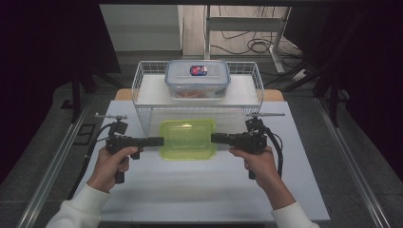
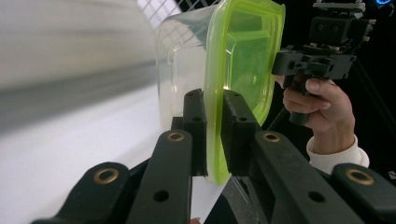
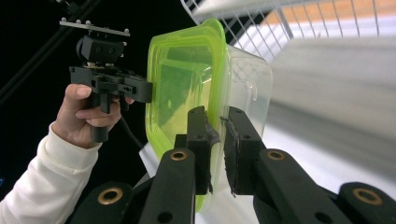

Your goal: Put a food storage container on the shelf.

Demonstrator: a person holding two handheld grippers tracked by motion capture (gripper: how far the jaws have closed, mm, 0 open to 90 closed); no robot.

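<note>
A clear plastic box with a lime-green lid (image 1: 187,138) sits level in the middle of the white table (image 1: 199,194), just in front of the wire rack. My left gripper (image 1: 160,141) is shut on the lid's left rim; in the left gripper view (image 2: 213,100) both jaws pinch the green edge (image 2: 243,51). At the opposite rim my right gripper (image 1: 214,138) is shut too, and the right gripper view (image 3: 216,116) shows its jaws clamped on the lid (image 3: 180,74). I cannot tell if the box touches the table.
A white wire rack (image 1: 142,83) stands at the back of the table, with an open space under its shelf. On the shelf rests a clear lidded food box with a label (image 1: 197,78). Metal rails run along both sides of the table.
</note>
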